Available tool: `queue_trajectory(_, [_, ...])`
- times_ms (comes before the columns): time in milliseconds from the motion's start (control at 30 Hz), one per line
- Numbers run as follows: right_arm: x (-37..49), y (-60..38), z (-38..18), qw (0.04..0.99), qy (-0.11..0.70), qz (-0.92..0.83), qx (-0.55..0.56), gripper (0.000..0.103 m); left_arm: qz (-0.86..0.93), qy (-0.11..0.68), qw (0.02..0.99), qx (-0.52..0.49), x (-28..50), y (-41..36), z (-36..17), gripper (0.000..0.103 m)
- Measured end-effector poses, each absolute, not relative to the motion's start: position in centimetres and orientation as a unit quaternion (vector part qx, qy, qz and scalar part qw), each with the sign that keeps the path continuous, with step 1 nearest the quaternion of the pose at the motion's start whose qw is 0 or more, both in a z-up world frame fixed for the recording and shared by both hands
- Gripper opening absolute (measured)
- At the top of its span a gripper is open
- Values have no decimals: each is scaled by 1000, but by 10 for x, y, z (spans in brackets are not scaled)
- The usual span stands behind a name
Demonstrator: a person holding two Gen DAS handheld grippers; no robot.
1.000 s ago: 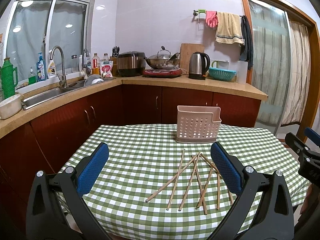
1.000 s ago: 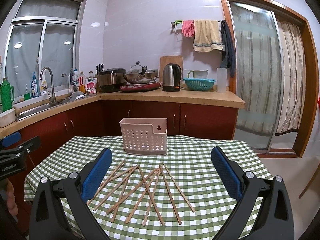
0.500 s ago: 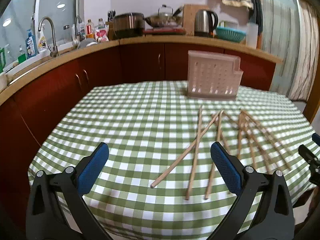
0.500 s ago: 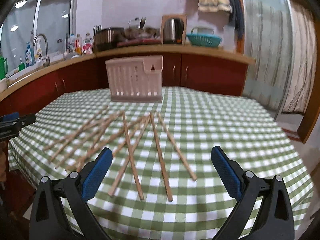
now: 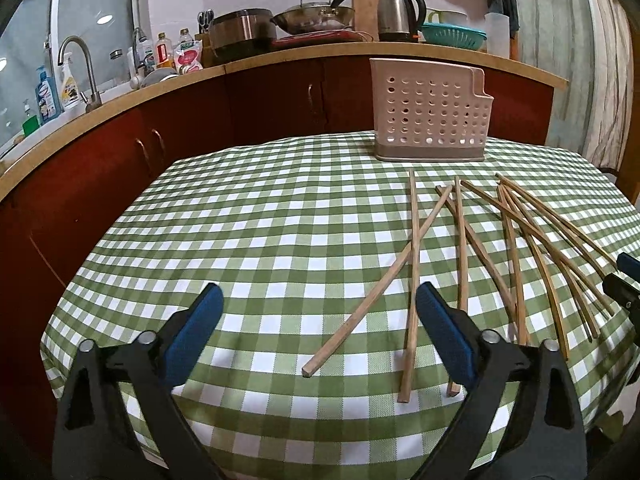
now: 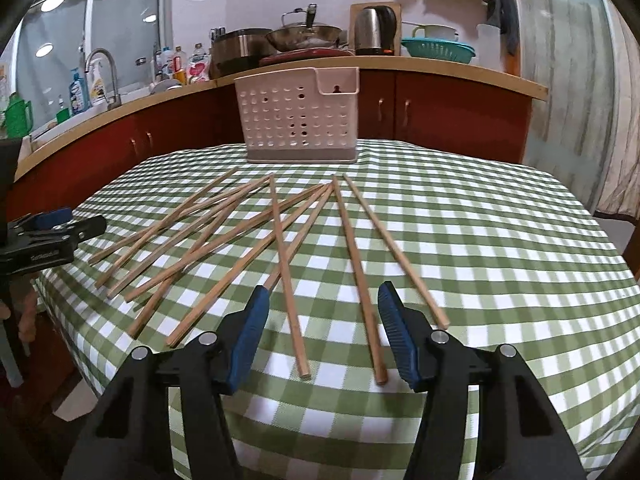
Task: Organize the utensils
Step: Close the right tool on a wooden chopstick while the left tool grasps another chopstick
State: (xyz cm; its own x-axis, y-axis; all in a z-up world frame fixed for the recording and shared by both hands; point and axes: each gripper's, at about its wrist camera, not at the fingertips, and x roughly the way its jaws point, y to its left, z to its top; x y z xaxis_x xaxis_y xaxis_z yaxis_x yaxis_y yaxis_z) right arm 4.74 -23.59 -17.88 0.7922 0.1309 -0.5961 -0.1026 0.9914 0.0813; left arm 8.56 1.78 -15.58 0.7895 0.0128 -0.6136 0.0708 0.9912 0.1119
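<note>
Several wooden chopsticks (image 5: 414,238) lie fanned out on a green checked tablecloth (image 5: 260,220). A pale perforated utensil holder (image 5: 430,112) stands upright behind them. My left gripper (image 5: 316,320) hovers low over the near table edge with its jaws wide and closing. The near end of the leftmost chopstick lies between them, untouched. In the right wrist view the chopsticks (image 6: 285,264) spread in front of the holder (image 6: 296,120). My right gripper (image 6: 324,320) is closing with two chopstick ends between its pads, not pressed. The left gripper (image 6: 52,232) shows at that view's left edge.
Behind the table runs a red-fronted kitchen counter (image 5: 280,60) with a sink tap (image 5: 76,68), a wok, a kettle (image 5: 396,10) and a teal basket. The tablecloth (image 6: 500,240) drops off at the near edge just under both grippers. A curtained door is at right.
Both grippers have come down and closer to the table and tilted toward the chopsticks. The right gripper's jaws have narrowed markedly; the left's only slightly.
</note>
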Motion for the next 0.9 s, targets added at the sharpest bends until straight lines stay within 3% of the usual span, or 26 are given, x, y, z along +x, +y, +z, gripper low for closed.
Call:
queue_trajectory(367, [47,-233,-194,942,321,93,22,26,-30,331,941,68,80,9,-166,84])
queue_trajectory(567, [44,-234,-201,942,319,104,27,12,-38,333,940,69,75,4,-170,75])
queue_trajectory(900, [44,-235,-203,944,312,105,29,10,-69,353,930,79,75,-10,-185,52])
